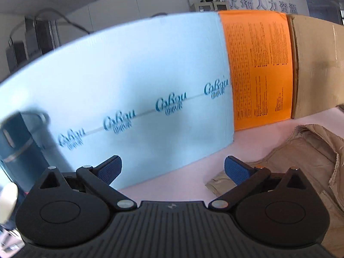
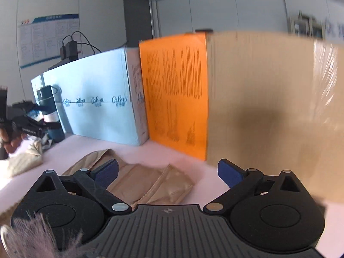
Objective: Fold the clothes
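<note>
Both the left tongs (image 1: 173,168) and the right tongs (image 2: 167,172) stand wide and empty above the pink counter (image 2: 189,157), probably released so the tan padded garment (image 2: 148,182), lying flat near the boxes, keeps its fold undisturbed.

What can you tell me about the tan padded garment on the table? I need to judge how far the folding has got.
The tan garment is a quilted, puffy piece with a slightly shiny fabric, stitched into panels. It lies flat on the pink table, folded into a compact, layered shape with one narrower panel turned over along its right side. It sits in front of the blue and orange boxes, apart from them. Neither tool holds it; both sets of jaws stand open above it. Its near edge is hidden behind the tool.
</note>
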Motion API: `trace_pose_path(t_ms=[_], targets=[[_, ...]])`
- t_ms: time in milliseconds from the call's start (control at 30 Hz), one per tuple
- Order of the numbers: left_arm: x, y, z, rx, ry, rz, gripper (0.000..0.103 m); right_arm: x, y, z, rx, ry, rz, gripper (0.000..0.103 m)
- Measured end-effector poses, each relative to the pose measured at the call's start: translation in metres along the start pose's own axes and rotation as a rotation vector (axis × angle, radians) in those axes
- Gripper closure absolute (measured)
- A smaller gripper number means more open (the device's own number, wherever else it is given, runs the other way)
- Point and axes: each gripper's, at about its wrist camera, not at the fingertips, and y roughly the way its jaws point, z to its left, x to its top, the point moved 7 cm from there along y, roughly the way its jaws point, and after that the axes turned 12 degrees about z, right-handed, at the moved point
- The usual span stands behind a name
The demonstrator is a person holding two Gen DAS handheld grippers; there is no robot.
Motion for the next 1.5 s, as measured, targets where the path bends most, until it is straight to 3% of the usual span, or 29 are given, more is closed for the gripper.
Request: trace_pose_path(t_ms=[100, 233, 433, 633, 800, 1067, 1200, 1367, 1433, 1467, 1500], targets=[[-0.009, 0.043, 0.005, -0.143, -0.116, 0.085, 0.0, -0.006, 0.039, -0.022, 0.101, 0.078, 0.056, 0.002], [-0.02, 0.081, 0.007, -0.24, -0.213, 0.131, 0.0, -0.011, 0.071, -0.041, 0.172, 0.125, 0.095, 0.002], [-0.025, 0.116, 0.001, -0.277, -0.235, 0.138, 0.0, -0.012, 0.108, -0.049, 0.247, 0.177, 0.14, 0.002], [-0.02, 0.128, -0.002, -0.306, -0.226, 0.126, 0.0, -0.016, 0.13, -0.053, 0.259, 0.163, 0.169, 0.002], [-0.018, 0.132, -0.01, -0.346, -0.195, 0.121, 0.0, -0.017, 0.138, -0.055, 0.307, 0.163, 0.128, 0.002], [-0.022, 0.127, 0.006, -0.601, -0.324, 0.077, 0.001, -0.018, 0.135, -0.062, 0.39, 0.21, 0.087, 0.002], [-0.021, 0.124, -0.012, -0.526, -0.217, 0.096, 0.002, -0.017, 0.134, -0.058, 0.447, 0.199, 0.091, 0.002], [-0.022, 0.122, -0.016, -0.51, -0.188, 0.096, 0.014, -0.015, 0.135, -0.055, 0.444, 0.184, 0.11, 0.002], [-0.022, 0.121, -0.02, -0.49, -0.162, 0.096, 0.031, -0.015, 0.135, -0.053, 0.431, 0.174, 0.112, 0.003], [-0.022, 0.121, -0.024, -0.484, -0.142, 0.097, 0.036, -0.015, 0.135, -0.053, 0.424, 0.174, 0.113, 0.008], [-0.022, 0.12, -0.028, -0.482, -0.12, 0.098, 0.046, -0.015, 0.135, -0.054, 0.416, 0.177, 0.115, 0.02]])
